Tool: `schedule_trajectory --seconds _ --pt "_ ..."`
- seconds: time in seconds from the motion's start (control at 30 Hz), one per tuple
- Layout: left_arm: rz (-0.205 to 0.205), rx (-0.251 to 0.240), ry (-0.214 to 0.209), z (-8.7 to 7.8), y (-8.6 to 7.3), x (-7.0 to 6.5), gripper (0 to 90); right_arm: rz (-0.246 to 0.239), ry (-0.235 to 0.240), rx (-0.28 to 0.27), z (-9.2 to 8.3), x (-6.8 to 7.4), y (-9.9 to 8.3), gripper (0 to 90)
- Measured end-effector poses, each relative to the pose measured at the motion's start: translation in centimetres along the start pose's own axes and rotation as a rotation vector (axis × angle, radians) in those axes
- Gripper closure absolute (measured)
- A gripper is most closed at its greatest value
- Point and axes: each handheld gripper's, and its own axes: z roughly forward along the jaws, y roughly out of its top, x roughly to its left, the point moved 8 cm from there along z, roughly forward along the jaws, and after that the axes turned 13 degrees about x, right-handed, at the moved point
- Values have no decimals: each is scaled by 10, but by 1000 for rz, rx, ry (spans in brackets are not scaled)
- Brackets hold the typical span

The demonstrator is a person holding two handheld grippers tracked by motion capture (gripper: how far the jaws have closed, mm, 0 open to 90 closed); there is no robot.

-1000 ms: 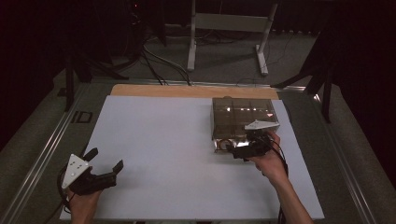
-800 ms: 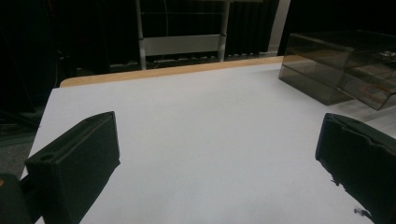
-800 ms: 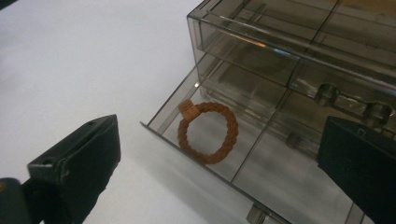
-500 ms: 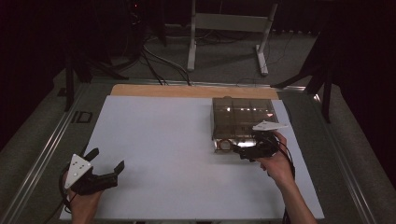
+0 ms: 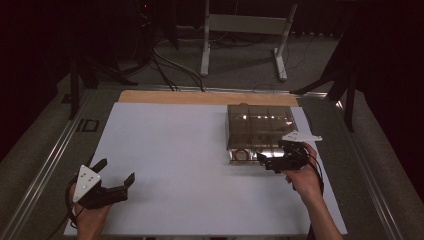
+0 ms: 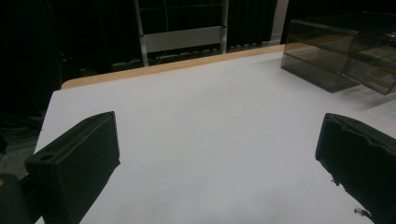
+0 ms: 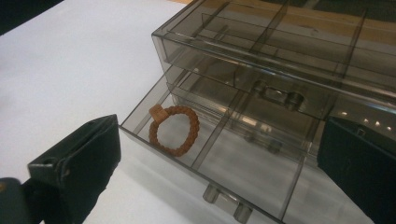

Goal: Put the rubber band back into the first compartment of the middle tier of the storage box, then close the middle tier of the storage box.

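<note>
One big white table [image 5: 190,165] held everything, and on its far right side sat a smoky see-through box [image 5: 257,125] with drawers. A second ago the right gripper [image 5: 265,161] was pressed up against the box front; now it had backed off a little toward the person, and the bottom drawer [image 7: 219,154] stuck out, open. That looked like the pull was done and the drawer was ready to be used. The right gripper's jaws stood wide apart with nothing between them, just in front of the drawer's knob [image 7: 224,201]. The left gripper [image 5: 116,181] had not moved from the near left corner, well apart from the box, its jaws spread too and holding nothing. Inside the drawer's left part lay a small brown bead ring [image 7: 173,129], flat on the bottom.
</note>
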Motion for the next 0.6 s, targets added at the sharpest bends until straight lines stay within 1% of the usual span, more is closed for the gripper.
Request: schedule_trajectory --seconds 0.1,0.3,0.43,0.57,0.6 --pt "-4 -1 1 0 0 1 12 7 -17 14 -1 -2 -4 2" --pt "-9 -5 0 -1 0 1 12 16 -28 2 -5 -2 -9 2" --pt "-19 -11 -5 -1 0 2 12 21 -29 -8 -8 -2 -11 2" --pt "-19 -12 -6 -1 1 2 12 25 -39 -8 -8 -3 -14 2" --pt "-18 -11 -5 -1 0 2 12 33 -46 -5 -8 -3 -16 2"
